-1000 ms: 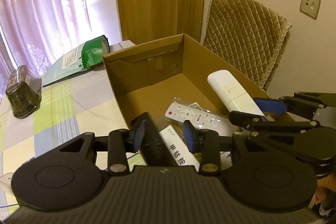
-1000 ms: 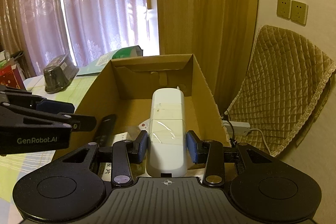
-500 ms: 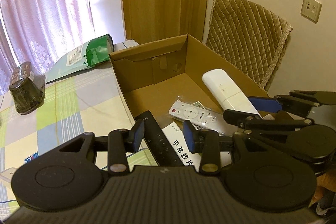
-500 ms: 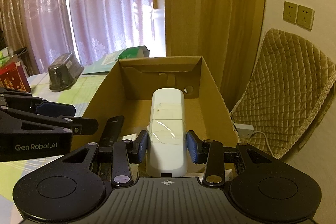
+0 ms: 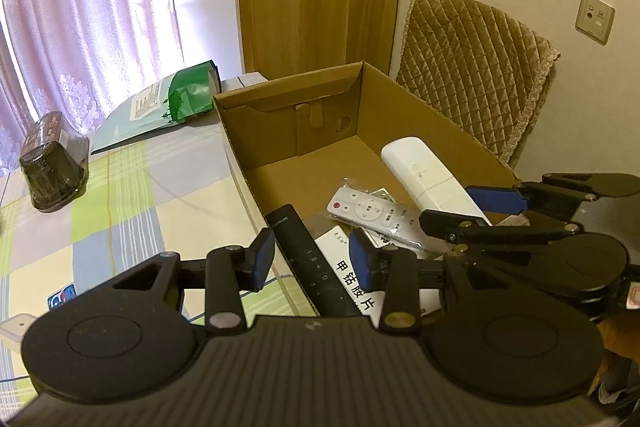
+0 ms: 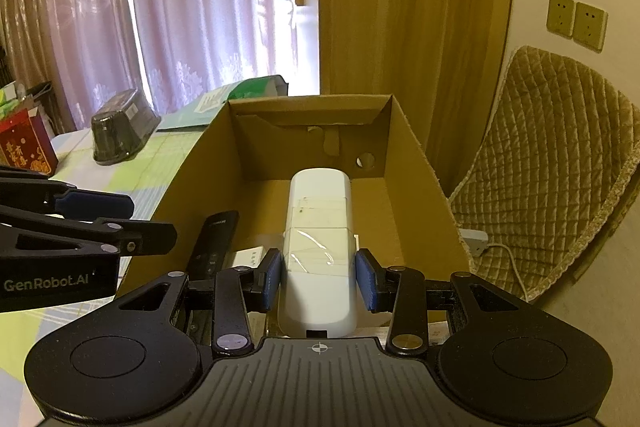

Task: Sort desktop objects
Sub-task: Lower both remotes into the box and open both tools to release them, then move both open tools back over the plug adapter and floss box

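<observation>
An open cardboard box (image 5: 288,95) stands on the table's right part. Inside lie a small white remote with a red button (image 5: 372,211) and a white packet with black print (image 5: 352,275). A black remote (image 5: 308,259) leans on the box's near left wall. My left gripper (image 5: 312,261) hangs open above it, its blue pads clear of the remote on both sides. My right gripper (image 6: 320,279) is shut on a long white remote (image 6: 320,227), held above the box's (image 6: 416,155) inside. The left view shows that white remote (image 5: 428,175) and the right gripper (image 5: 476,211) at the right.
A checked cloth (image 5: 140,211) covers the table. On it are a dark plastic container (image 5: 52,167) and a green and white bag (image 5: 168,107) at the back. A red box (image 6: 24,143) stands far left. A quilted chair (image 5: 472,67) is right of the box, with a power strip (image 6: 472,239) on the floor.
My left gripper has drawn back and up from the black remote, which stays leaning in the box. The right gripper keeps its hold on the white remote and has barely shifted.
</observation>
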Tool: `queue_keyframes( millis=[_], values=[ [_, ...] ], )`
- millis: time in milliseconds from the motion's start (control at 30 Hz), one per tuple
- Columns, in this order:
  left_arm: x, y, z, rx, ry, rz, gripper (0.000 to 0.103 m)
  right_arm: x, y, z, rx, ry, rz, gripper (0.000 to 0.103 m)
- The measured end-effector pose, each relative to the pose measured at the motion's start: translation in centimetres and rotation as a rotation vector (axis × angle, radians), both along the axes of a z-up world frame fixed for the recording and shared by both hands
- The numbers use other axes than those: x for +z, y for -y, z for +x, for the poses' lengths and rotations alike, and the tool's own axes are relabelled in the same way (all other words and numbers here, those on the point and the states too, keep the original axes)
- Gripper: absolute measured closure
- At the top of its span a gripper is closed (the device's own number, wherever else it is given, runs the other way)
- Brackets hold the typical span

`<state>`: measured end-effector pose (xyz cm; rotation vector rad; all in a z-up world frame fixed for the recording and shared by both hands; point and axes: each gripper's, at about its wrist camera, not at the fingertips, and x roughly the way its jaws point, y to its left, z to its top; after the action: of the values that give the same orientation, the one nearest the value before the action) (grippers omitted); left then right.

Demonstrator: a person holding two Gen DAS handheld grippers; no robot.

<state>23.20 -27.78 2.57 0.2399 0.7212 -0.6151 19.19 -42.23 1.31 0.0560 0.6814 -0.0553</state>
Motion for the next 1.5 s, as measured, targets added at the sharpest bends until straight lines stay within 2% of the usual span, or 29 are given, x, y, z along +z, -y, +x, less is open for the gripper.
queue_keyframes(
  millis=[300, 767, 900, 1000, 1267, 1500],
  values=[
    [0.2, -0.6, 0.1, 0.014, 0.002, -0.005, 0.068, -0.5, -0.5, 1.2, 0.043, -0.019, 0.011, 0.064],
    [0.7, -2.7, -0.9, 0.045, -0.003, -0.017, 0.068, 0.7, 0.1, -1.6, -0.020, -0.010, 0.037, 0.064],
    [1.0, -3.7, -1.7, 0.062, -0.006, -0.017, 0.064, 1.3, -0.4, -2.5, -0.012, -0.009, 0.056, 0.063],
    [1.3, -4.6, -2.5, 0.074, -0.005, -0.015, 0.062, 1.9, -1.0, -3.4, -0.030, 0.018, 0.057, 0.019],
    [1.9, -7.5, -5.1, 0.112, -0.002, -0.009, 0.056, 3.3, -2.9, -5.6, -0.005, 0.041, 0.046, 0.019],
    [2.6, -10.7, -7.2, 0.154, 0.004, -0.008, 0.039, 4.6, -5.2, -7.6, 0.035, 0.053, 0.049, 0.019]
  ],
)
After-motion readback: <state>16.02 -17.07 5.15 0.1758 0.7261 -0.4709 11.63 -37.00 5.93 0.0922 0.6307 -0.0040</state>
